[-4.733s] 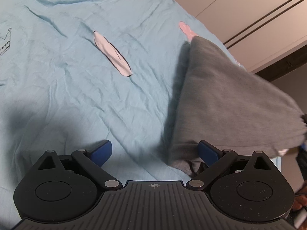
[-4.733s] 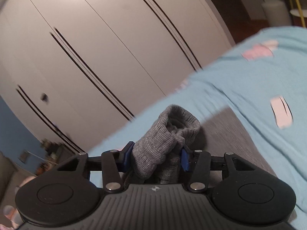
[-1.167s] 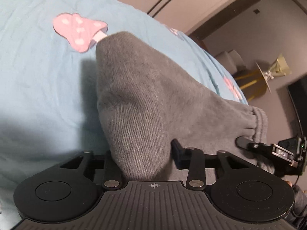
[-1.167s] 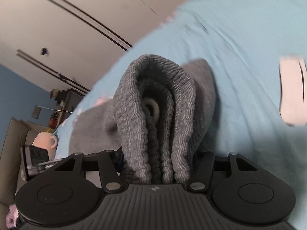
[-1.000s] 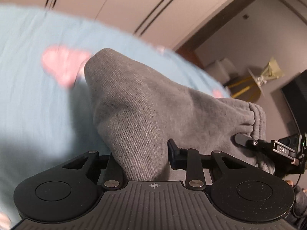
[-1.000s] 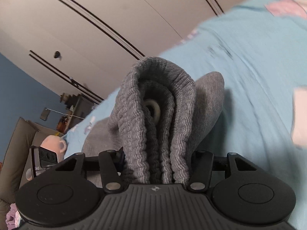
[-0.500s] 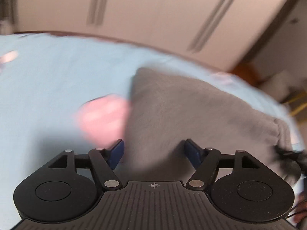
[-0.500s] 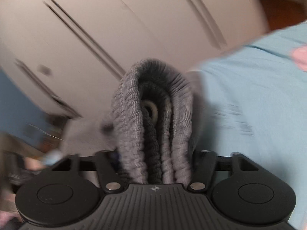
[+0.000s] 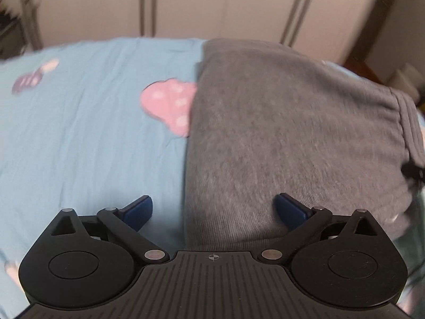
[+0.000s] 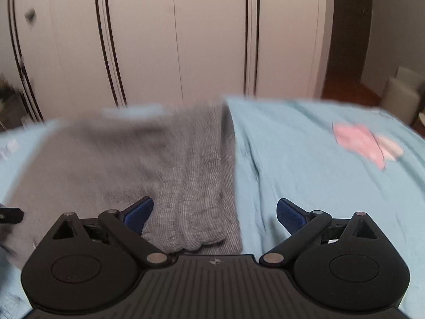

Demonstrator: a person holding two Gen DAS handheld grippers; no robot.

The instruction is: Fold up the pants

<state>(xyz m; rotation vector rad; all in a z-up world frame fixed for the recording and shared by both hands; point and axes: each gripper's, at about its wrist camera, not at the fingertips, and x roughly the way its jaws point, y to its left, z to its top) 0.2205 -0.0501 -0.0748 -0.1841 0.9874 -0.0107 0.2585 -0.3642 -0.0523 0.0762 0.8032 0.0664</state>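
Note:
The grey pants [image 9: 292, 133] lie folded and flat on the light blue bed sheet [image 9: 79, 133]. In the left wrist view their left folded edge runs up from between my fingers, and the ribbed waistband is at the right [image 9: 409, 122]. My left gripper [image 9: 215, 208] is open and empty over the near left corner of the pants. In the right wrist view the pants [image 10: 119, 164] fill the left, with the ribbed waistband [image 10: 202, 186] along their right edge. My right gripper [image 10: 215, 210] is open and empty over that waistband's near end.
The sheet [image 10: 305, 172] has pink mushroom prints [image 9: 167, 105] [image 10: 364, 141]. White wardrobe doors [image 10: 186, 40] stand behind the bed. A dark doorway [image 10: 345, 34] and a white box [image 10: 401, 93] are at the right. The tip of the other gripper shows at the left edge [image 10: 10, 215].
Both grippers held the pants lifted a second ago. Both have let go and opened, and the pants now lie flat on the sheet.

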